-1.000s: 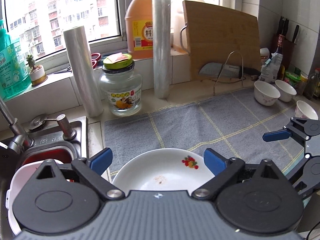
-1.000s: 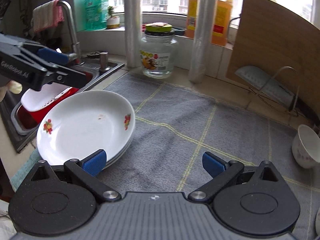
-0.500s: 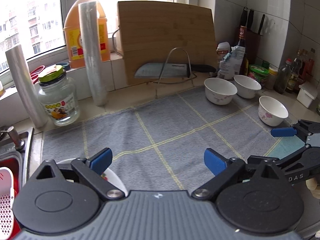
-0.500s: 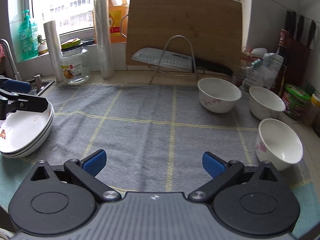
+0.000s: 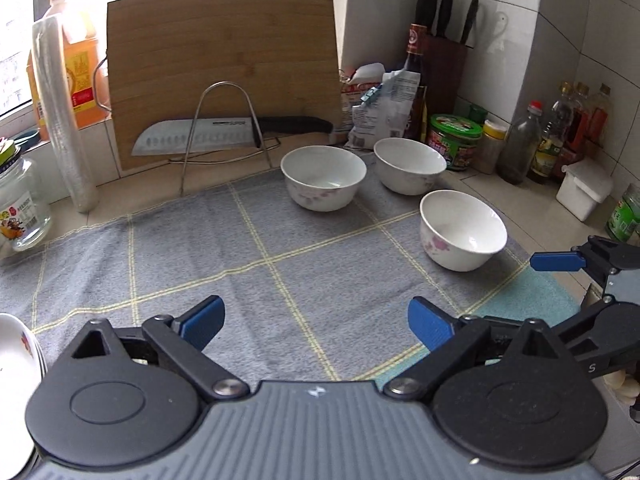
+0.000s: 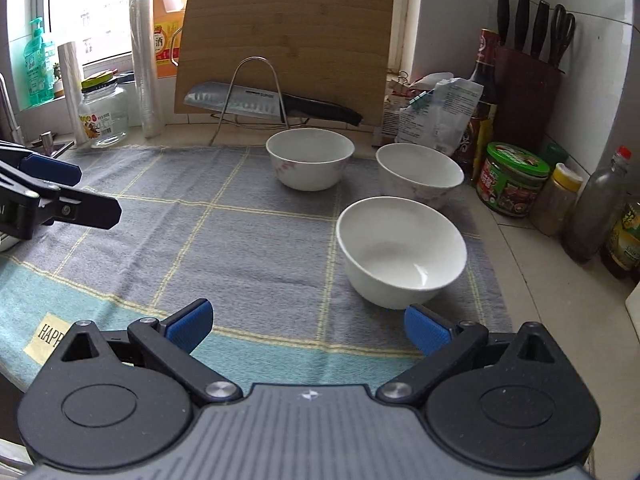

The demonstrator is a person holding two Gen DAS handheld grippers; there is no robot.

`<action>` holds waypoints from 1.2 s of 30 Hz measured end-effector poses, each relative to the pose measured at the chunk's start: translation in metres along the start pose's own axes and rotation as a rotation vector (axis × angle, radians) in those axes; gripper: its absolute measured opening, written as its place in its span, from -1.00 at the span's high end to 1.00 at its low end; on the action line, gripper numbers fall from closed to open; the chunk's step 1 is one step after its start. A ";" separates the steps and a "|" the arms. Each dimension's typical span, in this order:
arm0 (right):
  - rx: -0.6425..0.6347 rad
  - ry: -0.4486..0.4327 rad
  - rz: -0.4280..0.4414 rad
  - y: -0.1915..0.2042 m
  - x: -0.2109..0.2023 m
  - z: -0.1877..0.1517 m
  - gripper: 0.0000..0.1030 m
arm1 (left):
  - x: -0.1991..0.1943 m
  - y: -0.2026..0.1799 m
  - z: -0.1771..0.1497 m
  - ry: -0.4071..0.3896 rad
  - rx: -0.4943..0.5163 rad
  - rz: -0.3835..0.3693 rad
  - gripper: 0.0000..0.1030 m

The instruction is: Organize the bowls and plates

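The round white china bowl with pink flowers [image 6: 401, 251] sits on the grey checked cloth [image 6: 248, 236], just ahead of the empty, wide-apart right gripper [image 6: 307, 323], while the open left gripper [image 5: 316, 322] is farther away.

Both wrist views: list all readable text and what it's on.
"HAPP", cut off by the hand-held gripper: yellow patch on the mat.
"酒": label of the orange jug.
"S": right gripper's arm, rest hidden.
Knife blade: printed mark, too blurred.
Glass jar, snack bag, green-lidded jar, dark bottle, green soap bottle: print too small to read.
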State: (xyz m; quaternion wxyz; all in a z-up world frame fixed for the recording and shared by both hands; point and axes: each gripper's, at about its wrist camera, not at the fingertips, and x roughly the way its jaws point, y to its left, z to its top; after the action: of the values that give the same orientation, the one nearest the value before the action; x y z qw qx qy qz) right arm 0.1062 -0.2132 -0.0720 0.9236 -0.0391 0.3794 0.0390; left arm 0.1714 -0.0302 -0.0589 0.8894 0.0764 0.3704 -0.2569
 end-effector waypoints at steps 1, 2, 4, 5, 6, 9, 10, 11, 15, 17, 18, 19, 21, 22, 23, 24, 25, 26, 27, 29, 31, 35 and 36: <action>0.004 -0.005 0.003 -0.006 0.001 0.000 -1.00 | 0.003 -0.004 0.002 0.006 0.007 -0.002 -0.90; 0.008 -0.010 0.002 -0.010 0.001 0.001 -1.00 | 0.006 -0.007 0.005 0.011 0.011 -0.002 -0.90; 0.019 -0.015 -0.005 -0.019 0.006 0.002 -1.00 | 0.011 -0.009 0.009 0.012 0.024 -0.007 -0.90; 0.026 -0.014 -0.008 -0.023 0.009 0.004 -1.00 | 0.014 -0.009 0.011 0.010 0.033 -0.009 -0.90; 0.031 -0.015 -0.013 -0.026 0.011 0.006 -1.00 | 0.016 -0.008 0.012 0.008 0.041 -0.012 -0.90; 0.030 -0.018 -0.036 -0.031 0.017 0.013 -1.00 | 0.027 -0.003 0.018 -0.005 0.058 -0.010 -0.90; 0.031 -0.013 -0.051 -0.033 0.019 0.017 -1.00 | 0.031 -0.001 0.020 -0.006 0.060 -0.012 -0.90; 0.029 -0.012 -0.056 -0.034 0.020 0.020 -1.00 | 0.034 0.002 0.023 -0.010 0.060 -0.017 -0.90; 0.007 -0.017 -0.065 -0.041 0.026 0.032 -1.00 | 0.049 0.010 0.034 -0.022 0.056 -0.024 -0.90; -0.004 -0.015 -0.067 -0.044 0.029 0.038 -1.00 | 0.053 0.013 0.038 -0.019 0.054 -0.030 -0.90; -0.015 -0.015 -0.056 -0.046 0.031 0.042 -1.00 | 0.055 0.014 0.039 -0.018 0.055 -0.027 -0.90; -0.025 -0.014 -0.047 -0.048 0.033 0.045 -1.00 | 0.058 0.015 0.041 -0.016 0.055 -0.019 -0.90; -0.049 -0.013 -0.026 -0.052 0.039 0.051 -1.00 | 0.061 0.016 0.044 -0.011 0.048 -0.008 -0.90; -0.062 -0.013 -0.020 -0.054 0.043 0.054 -1.00 | 0.062 0.017 0.044 -0.009 0.039 -0.001 -0.90; -0.073 -0.011 -0.014 -0.056 0.047 0.056 -1.00 | 0.065 0.017 0.045 -0.004 0.027 0.007 -0.90; -0.083 -0.009 -0.006 -0.059 0.051 0.059 -1.00 | 0.066 0.017 0.046 -0.002 0.019 0.016 -0.90; -0.093 -0.009 0.008 -0.062 0.056 0.061 -1.00 | 0.068 0.017 0.047 -0.003 0.011 0.030 -0.90; -0.102 -0.008 0.025 -0.065 0.060 0.063 -1.00 | 0.069 0.016 0.048 0.001 0.002 0.047 -0.90; -0.108 -0.003 0.041 -0.069 0.064 0.065 -1.00 | 0.071 0.014 0.049 0.008 -0.005 0.057 -0.90; -0.120 0.001 0.075 -0.075 0.070 0.066 -1.00 | 0.074 0.010 0.051 0.016 -0.009 0.056 -0.90; -0.134 0.006 0.102 -0.081 0.075 0.066 -1.00 | 0.079 0.004 0.053 0.029 0.002 0.057 -0.90; -0.145 0.016 0.152 -0.096 0.079 0.064 -1.00 | 0.090 -0.017 0.055 0.059 0.057 0.032 -0.90; -0.145 0.018 0.166 -0.100 0.079 0.063 -1.00 | 0.092 -0.022 0.055 0.064 0.078 0.014 -0.90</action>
State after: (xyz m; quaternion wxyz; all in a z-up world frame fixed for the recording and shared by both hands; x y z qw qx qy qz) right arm 0.2160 -0.3032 -0.0790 0.9085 -0.0746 0.3857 0.1425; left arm 0.2484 -0.1041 -0.0829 0.8753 0.1215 0.3877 -0.2624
